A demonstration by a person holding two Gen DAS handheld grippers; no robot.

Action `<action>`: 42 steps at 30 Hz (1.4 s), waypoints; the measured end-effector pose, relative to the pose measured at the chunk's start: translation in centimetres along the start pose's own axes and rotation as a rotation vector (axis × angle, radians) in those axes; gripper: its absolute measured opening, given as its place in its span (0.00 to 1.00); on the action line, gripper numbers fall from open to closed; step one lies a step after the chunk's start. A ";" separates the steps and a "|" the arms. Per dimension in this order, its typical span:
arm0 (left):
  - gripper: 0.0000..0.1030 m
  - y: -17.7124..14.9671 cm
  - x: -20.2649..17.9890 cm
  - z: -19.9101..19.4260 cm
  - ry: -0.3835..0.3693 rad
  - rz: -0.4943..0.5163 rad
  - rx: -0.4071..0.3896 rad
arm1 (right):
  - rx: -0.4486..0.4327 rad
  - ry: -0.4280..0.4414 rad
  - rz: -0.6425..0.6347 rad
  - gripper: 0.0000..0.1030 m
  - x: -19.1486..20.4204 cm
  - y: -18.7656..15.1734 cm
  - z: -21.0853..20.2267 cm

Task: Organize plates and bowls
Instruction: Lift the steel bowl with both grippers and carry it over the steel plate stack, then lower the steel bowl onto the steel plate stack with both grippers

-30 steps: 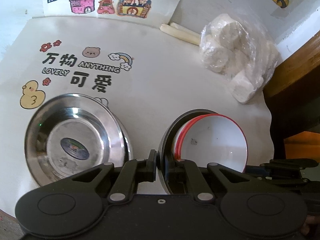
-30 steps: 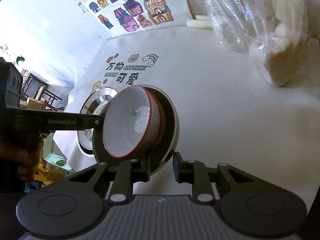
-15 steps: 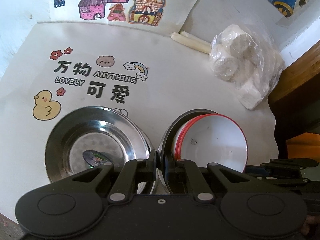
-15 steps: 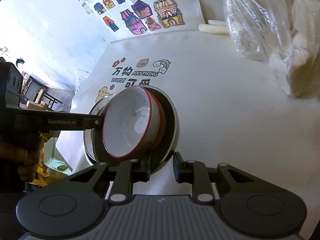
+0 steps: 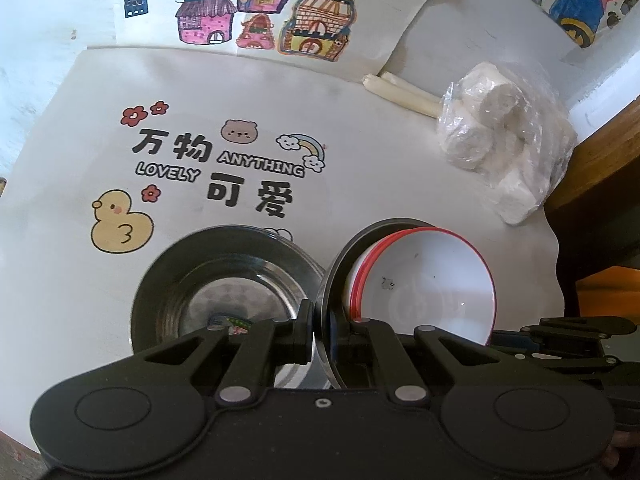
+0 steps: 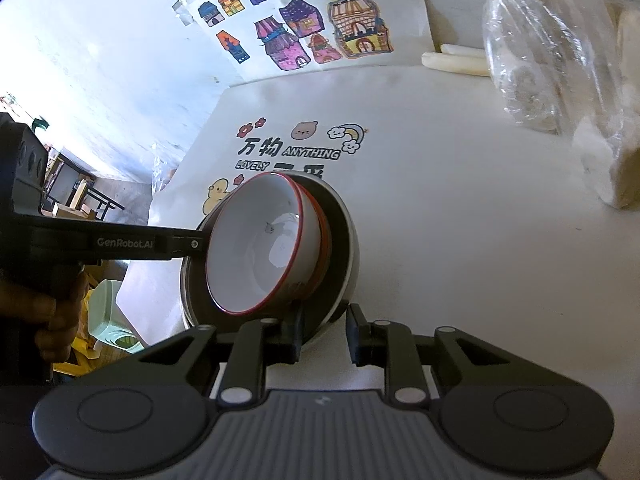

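Observation:
My left gripper (image 5: 322,330) is shut on the rim of a steel plate (image 5: 340,264) that carries nested white bowls with red rims (image 5: 428,280), all held tilted above the table. A second steel plate (image 5: 224,276) lies on the table just below and left of it. In the right wrist view my right gripper (image 6: 322,334) grips the near rim of the same steel plate (image 6: 344,240) with the bowls (image 6: 260,244) in it; its jaws look partly open around the rim. The left gripper's arm (image 6: 120,242) shows at left.
A white printed table cover (image 5: 360,168) spans the table. A clear bag of white lumps (image 5: 504,148) and pale sticks (image 5: 400,90) lie at the back right. Wooden furniture (image 5: 600,152) stands at the right. House drawings (image 5: 260,20) hang behind.
The held plate with the bowls has moved left and toward the plate on the table; that plate now lies right beside and partly under it. Both grips are unchanged.

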State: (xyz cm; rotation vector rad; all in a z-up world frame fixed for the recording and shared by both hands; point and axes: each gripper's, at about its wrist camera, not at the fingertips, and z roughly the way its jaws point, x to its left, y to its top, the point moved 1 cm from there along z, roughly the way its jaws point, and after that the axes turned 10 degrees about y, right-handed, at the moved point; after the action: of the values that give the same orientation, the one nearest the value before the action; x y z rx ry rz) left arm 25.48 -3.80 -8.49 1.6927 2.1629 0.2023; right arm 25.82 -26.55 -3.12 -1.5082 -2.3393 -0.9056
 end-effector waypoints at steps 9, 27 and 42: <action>0.05 0.1 1.9 -0.1 0.005 0.004 -0.002 | -0.003 0.004 0.002 0.24 1.9 0.3 1.7; 0.05 0.5 5.6 0.1 0.001 0.027 0.017 | -0.009 0.001 0.027 0.24 4.2 -0.2 4.1; 0.06 1.3 8.5 0.9 0.010 0.072 0.049 | -0.014 0.006 0.066 0.25 5.3 -0.2 6.9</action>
State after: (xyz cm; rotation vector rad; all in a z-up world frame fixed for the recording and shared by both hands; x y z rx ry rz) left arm 25.32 4.55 -10.70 1.8022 2.1321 0.1799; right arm 24.20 -18.52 -6.01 -1.5757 -2.2689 -0.9111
